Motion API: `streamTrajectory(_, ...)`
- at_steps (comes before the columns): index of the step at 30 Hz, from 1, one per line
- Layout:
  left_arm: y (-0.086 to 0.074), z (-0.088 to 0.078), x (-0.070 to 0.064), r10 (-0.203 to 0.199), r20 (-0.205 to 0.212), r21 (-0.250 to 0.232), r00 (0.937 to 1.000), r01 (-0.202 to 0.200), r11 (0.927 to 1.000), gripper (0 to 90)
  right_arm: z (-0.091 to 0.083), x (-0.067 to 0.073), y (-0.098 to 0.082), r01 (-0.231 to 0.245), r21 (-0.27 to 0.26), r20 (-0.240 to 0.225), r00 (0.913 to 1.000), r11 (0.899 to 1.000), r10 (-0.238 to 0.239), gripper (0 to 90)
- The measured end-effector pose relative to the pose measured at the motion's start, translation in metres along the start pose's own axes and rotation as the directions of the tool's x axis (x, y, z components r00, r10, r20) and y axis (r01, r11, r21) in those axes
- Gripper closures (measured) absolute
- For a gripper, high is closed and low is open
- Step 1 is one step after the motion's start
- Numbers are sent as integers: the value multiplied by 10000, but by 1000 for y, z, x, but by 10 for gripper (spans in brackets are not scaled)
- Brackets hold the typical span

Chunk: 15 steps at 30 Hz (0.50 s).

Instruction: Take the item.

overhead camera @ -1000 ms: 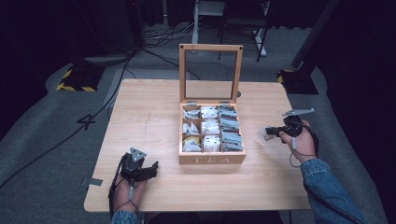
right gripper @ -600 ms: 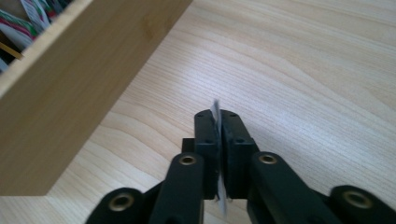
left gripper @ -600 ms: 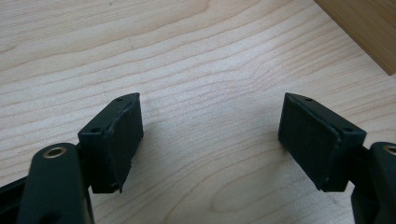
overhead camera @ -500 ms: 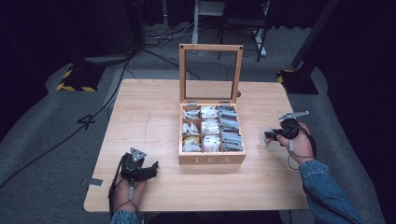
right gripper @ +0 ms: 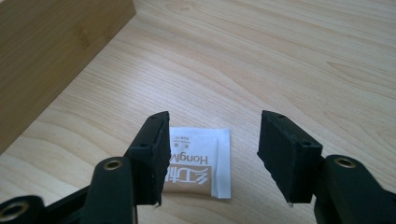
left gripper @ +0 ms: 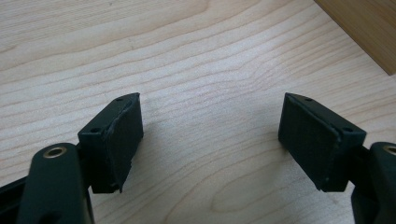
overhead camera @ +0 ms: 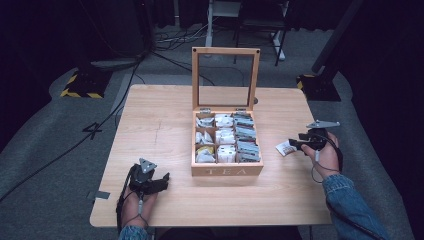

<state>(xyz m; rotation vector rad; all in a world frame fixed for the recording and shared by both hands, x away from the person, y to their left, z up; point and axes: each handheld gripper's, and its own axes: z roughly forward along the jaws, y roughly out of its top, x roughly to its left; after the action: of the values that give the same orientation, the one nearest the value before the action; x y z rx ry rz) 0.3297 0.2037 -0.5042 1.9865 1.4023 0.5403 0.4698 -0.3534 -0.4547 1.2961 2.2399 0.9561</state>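
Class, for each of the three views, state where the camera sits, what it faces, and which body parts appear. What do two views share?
High view: above the table, looking down; both hands, tea box.
Left gripper view: on left gripper, facing bare tabletop; open jaws.
Right gripper view: on right gripper, facing tea sachet; open jaws.
Shared: the sachet appears in the high view too.

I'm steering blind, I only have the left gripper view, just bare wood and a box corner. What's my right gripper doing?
Observer: The right gripper is open, its jaws apart over a tea sachet lying flat on the table.
Operator: Where's that relative to the box?
Observer: Right of the wooden tea box, apart from it.
Operator: Is the box open?
Observer: Yes, its lid stands upright, the compartments holding sachets.
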Motion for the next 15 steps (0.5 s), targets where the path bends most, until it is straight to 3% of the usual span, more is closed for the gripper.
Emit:
streamTrajectory(6, 0, 0, 0, 8, -1, -8, 10000, -8, 10000, 226, -14, 9, 4, 41, -615, -479, 9988, 9981, -70, 447)
streamTrajectory(9, 0, 0, 0, -37, -9, -14, 10000, 37, 10000, 226, -27, 18, 8, -45, -1034, -1083, 9941, 9946, -68, 443)
streamTrajectory(15, 0, 0, 0, -31, -10, -12, 10000, 31, 10000, 226, -46, 36, 11, 50, -1511, -1793, 9833, 9885, -324, 443)
